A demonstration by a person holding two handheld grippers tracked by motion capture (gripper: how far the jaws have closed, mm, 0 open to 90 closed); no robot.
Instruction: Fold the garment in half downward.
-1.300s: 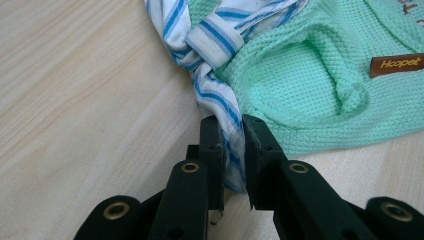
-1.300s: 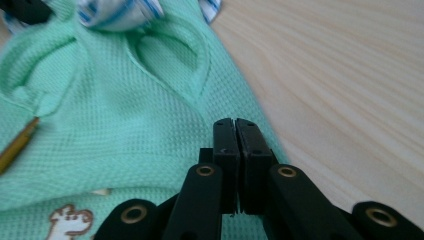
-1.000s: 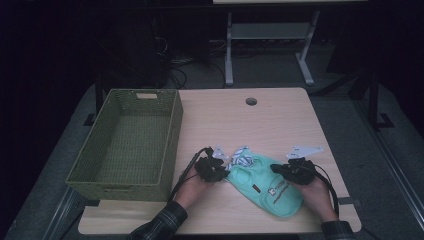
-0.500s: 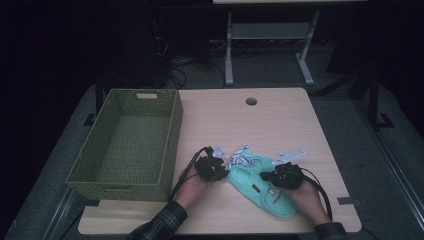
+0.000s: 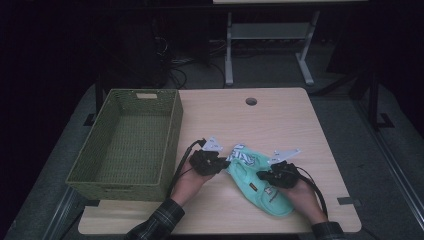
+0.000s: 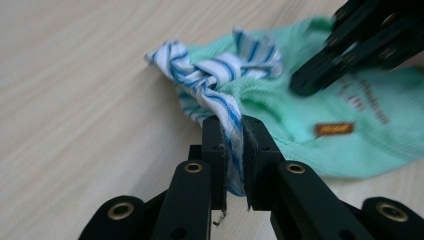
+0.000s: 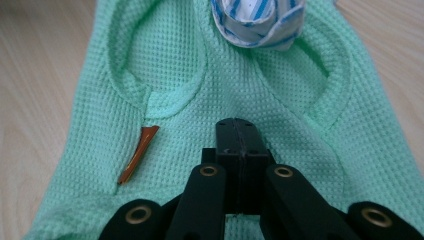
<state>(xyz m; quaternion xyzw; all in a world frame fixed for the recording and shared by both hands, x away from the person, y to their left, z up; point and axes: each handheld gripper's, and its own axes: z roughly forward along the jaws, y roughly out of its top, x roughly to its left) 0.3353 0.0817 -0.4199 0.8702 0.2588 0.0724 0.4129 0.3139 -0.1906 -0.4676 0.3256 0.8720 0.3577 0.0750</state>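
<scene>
Right claw (image 5: 264, 176) now farther left, shut, on green garment (image 5: 260, 187); left claw (image 6: 232, 150) pinching striped cloth (image 6: 220, 90); basket (image 5: 80, 172) empty.

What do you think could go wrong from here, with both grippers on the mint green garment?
The left gripper pinches only a thin fold of blue-and-white striped fabric; it could slip free when pulled. The right gripper, jaws shut, rests on the mint green waffle-knit garment; tugging against it may stretch the collar.

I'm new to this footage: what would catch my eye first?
A mint-green waffle-knit garment lies on the pale wooden table, near its front edge. The left gripper pinches its blue-and-white striped fabric; the right gripper, shut, presses on the knit. A green woven basket stands left.
</scene>
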